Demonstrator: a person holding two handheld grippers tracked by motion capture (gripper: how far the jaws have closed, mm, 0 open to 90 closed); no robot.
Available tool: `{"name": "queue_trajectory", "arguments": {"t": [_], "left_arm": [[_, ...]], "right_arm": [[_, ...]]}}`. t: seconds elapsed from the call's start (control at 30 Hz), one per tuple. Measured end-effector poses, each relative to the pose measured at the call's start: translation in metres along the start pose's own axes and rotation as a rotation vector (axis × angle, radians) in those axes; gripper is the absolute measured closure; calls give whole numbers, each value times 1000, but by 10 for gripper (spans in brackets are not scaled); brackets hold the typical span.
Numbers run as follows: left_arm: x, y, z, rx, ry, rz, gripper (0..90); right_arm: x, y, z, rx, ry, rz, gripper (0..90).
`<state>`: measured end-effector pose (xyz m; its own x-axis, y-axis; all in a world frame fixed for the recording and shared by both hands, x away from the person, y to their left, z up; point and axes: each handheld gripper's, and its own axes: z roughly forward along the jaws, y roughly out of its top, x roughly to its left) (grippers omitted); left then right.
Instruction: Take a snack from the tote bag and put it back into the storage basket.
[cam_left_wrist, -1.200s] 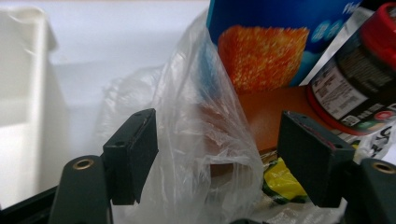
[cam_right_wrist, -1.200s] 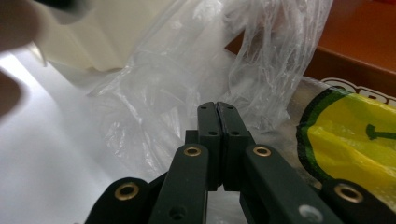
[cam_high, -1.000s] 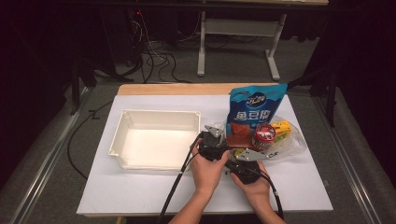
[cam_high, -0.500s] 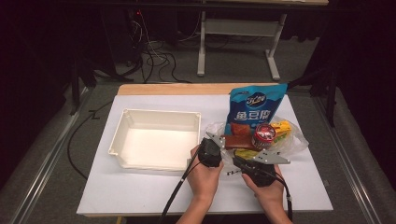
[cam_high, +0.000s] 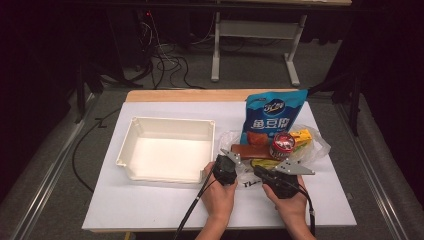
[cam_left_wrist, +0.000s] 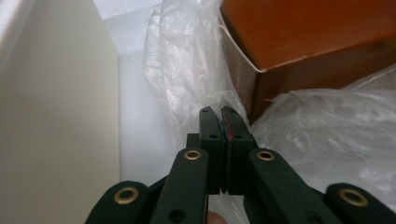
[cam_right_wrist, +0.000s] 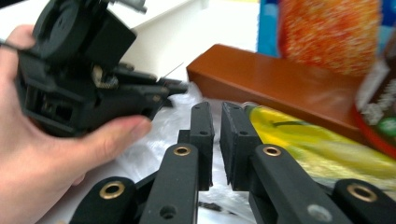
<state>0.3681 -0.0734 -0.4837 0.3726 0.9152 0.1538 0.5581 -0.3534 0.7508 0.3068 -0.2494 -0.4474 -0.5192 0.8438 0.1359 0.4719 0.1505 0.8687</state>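
A clear plastic bag (cam_high: 320, 147) lies on the white table, with a brown box (cam_high: 250, 150), a red-lidded can (cam_high: 282, 143) and a yellow packet (cam_high: 302, 136) in it. A blue snack bag (cam_high: 270, 117) lies behind it. My left gripper (cam_high: 231, 159) is at the bag's left edge. Its jaws (cam_left_wrist: 220, 112) are shut, with the bag's film (cam_left_wrist: 182, 70) bunched at their tips, just short of the brown box (cam_left_wrist: 308, 42). My right gripper (cam_high: 259, 171) is beside it. Its jaws (cam_right_wrist: 217, 109) have just been opening and stand a narrow slit apart with nothing between them. They point at the brown box (cam_right_wrist: 280, 84) and yellow packet (cam_right_wrist: 299, 135).
A white tray (cam_high: 165, 125) with nothing in it sits left of the grippers, and its wall (cam_left_wrist: 56, 116) is close beside the left jaws. The other hand and the left gripper (cam_right_wrist: 180, 86) are just left of the right jaws. Cables trail toward the near table edge.
The left gripper has sunk a little toward the bag's edge. The right gripper has shifted to the right and away from the left one.
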Motion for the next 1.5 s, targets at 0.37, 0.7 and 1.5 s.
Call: {"name": "queue_trajectory", "arguments": {"t": [0.37, 0.7, 1.5], "left_arm": [[-2, 0, 0, 3, 1, 20, 891], [10, -1, -12, -19, -76, -61, 710], [39, 8, -74, -192, -222, -117, 667]], "right_arm": [[-22, 5, -19, -47, -63, 36, 792], [-33, 8, -30, -68, -74, 23, 750], [-51, 13, -48, -119, -137, 49, 619]]}}
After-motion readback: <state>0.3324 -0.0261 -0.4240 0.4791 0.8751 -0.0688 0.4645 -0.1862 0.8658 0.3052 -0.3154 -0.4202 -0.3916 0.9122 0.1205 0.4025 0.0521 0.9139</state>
